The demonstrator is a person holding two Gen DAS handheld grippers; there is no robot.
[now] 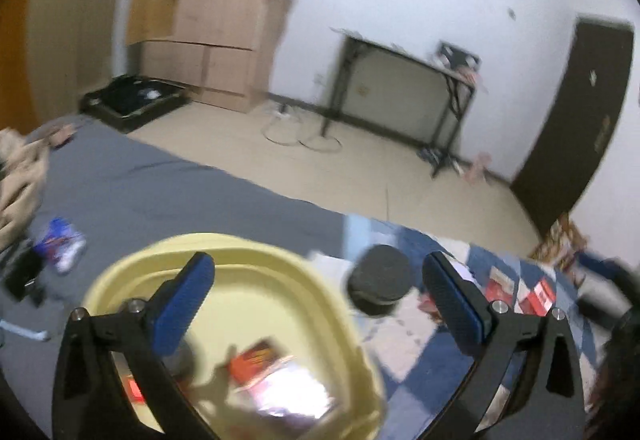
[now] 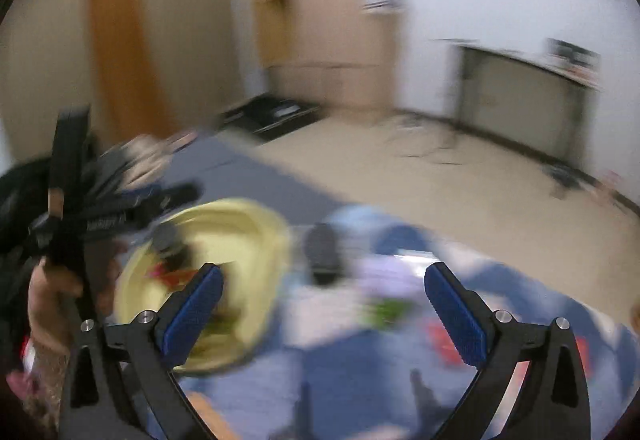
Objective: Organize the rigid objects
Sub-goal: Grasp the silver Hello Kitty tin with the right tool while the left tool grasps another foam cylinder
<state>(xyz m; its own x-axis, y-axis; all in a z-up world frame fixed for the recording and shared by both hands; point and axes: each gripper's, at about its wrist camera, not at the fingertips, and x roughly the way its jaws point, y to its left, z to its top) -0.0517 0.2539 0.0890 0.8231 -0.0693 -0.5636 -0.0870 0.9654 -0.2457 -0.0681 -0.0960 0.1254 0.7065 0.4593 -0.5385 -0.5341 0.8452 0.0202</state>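
Observation:
My left gripper [image 1: 320, 300] is open and holds nothing; its blue pads [image 1: 184, 300] hang over a pale yellow basin [image 1: 240, 244]. In the basin lie a red packet [image 1: 256, 356] and a shiny packet [image 1: 288, 396]. A black round-lidded jar [image 1: 380, 280] stands just right of the basin, between the two fingers in the picture but beyond them. My right gripper [image 2: 324, 304] is also open and empty, above the blue patterned cloth [image 2: 328, 372]. In the blurred right wrist view the basin [image 2: 256, 212] is at left and the dark jar [image 2: 322, 252] beside it.
A grey sheet [image 1: 160, 192] covers the bed, with a blue and white packet [image 1: 60, 244] on it. Red boxes [image 1: 536, 294] lie on the patterned cloth. A hand [image 2: 48, 296] grips a black handle at left. Beyond are bare floor, a wardrobe [image 1: 224, 20] and a black-framed table [image 1: 400, 88].

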